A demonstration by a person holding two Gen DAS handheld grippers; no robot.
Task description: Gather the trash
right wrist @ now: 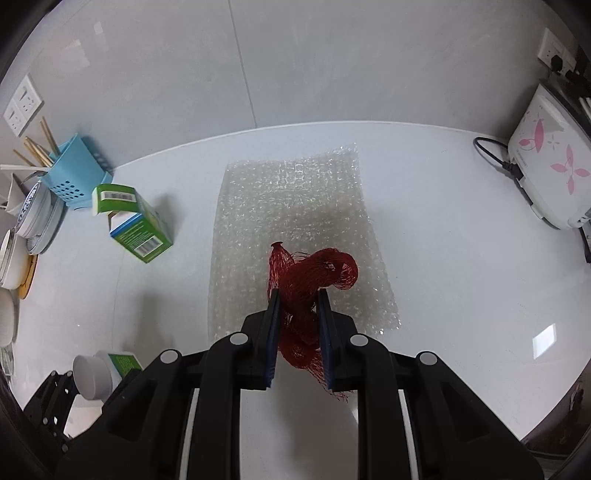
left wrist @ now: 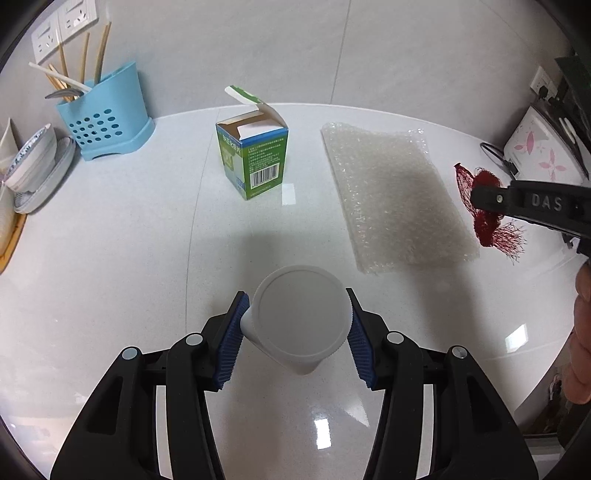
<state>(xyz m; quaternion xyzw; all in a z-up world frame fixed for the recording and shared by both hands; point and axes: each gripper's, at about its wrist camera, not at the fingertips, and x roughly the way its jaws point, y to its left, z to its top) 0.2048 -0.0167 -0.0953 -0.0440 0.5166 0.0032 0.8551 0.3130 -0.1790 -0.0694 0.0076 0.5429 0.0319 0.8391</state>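
Note:
My left gripper (left wrist: 297,321) is shut on a white plastic bottle (left wrist: 301,314) with a round cap, held above the white counter; the bottle also shows in the right wrist view (right wrist: 94,376). My right gripper (right wrist: 297,299) is shut on a red mesh net bag (right wrist: 310,280), which also shows in the left wrist view (left wrist: 484,199). A sheet of bubble wrap (left wrist: 395,192) lies flat on the counter, under and beyond the net in the right wrist view (right wrist: 291,221). An open green and blue carton (left wrist: 255,155) stands behind it to the left and also shows in the right wrist view (right wrist: 136,229).
A blue utensil holder (left wrist: 103,118) with chopsticks and stacked bowls and plates (left wrist: 37,166) sit at the back left. A white appliance with pink flowers (right wrist: 550,166) and its black cord stand at the right. Wall sockets (left wrist: 62,29) are on the tiled wall.

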